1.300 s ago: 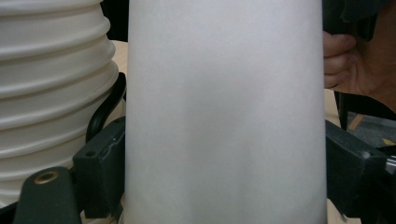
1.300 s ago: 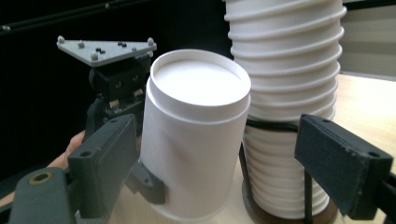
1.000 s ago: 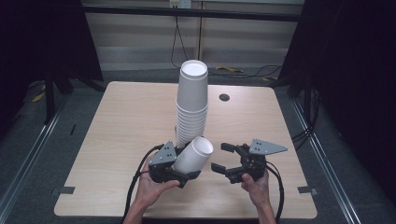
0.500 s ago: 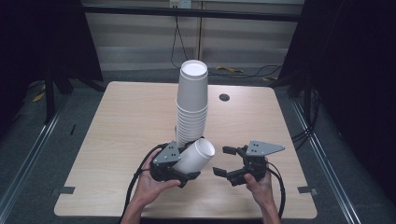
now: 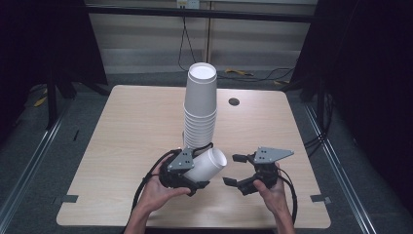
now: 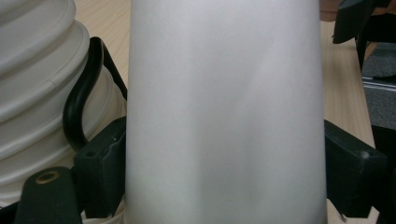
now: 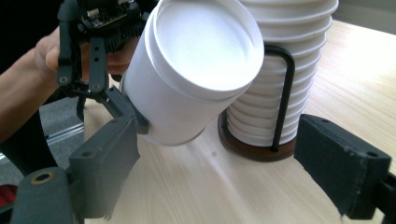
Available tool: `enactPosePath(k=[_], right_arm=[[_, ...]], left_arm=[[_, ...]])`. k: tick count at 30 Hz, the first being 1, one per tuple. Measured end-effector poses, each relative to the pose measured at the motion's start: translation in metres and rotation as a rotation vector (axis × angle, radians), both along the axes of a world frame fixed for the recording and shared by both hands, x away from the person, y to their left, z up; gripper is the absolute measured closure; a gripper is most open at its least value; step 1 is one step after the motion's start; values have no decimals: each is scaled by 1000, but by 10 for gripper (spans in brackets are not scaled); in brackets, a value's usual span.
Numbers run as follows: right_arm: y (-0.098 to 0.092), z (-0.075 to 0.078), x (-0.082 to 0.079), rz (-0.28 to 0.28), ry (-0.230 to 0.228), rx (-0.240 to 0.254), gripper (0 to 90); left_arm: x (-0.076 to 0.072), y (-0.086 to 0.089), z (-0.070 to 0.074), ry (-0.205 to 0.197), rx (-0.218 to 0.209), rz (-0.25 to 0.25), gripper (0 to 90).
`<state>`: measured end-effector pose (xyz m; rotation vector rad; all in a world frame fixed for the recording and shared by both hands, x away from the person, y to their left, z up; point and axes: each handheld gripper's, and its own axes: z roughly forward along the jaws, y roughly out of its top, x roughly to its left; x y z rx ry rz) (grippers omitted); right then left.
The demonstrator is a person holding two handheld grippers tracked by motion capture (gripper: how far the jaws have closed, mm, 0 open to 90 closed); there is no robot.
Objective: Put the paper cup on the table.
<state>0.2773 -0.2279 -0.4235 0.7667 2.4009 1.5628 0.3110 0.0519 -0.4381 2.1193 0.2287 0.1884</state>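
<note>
A tall stack of white paper cups (image 5: 200, 111) stands upside down in a wire holder at the table's middle. Just in front of it my left gripper (image 5: 202, 168) is shut on a single white cup (image 5: 208, 165), held tilted with its closed end toward the right. In the left gripper view the cup (image 6: 224, 112) is squeezed between both pads (image 6: 100, 172), with the stack (image 6: 32, 70) at the left. My right gripper (image 5: 230, 169) is open, a short way right of the cup and apart from it. The right gripper view has the cup (image 7: 196, 70) above and beyond its spread jaws.
The holder has a round brown base (image 7: 252, 150) and a black wire loop (image 7: 282, 93) up the side of the stack. A small dark hole (image 5: 234, 102) sits in the wooden table (image 5: 126, 126) at the back right. Bare tabletop lies to the left and right of the stack.
The held cup and both grippers have sunk slightly toward the table. The right gripper stays open beside the cup.
</note>
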Motion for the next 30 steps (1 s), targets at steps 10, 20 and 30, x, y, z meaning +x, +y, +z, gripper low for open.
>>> enactPosePath(k=[10, 20, 30], right_arm=[[7, 0, 3, 38, 17, -89, 177], [14, 0, 7, 100, 52, -171, 177], [17, -7, 13, 96, 74, -258, 142]], left_arm=[[4, -5, 1, -3, 88, -32, 158], [3, -7, -1, -3, 159, -57, 158], [5, -17, 5, -34, 260, -95, 158]])
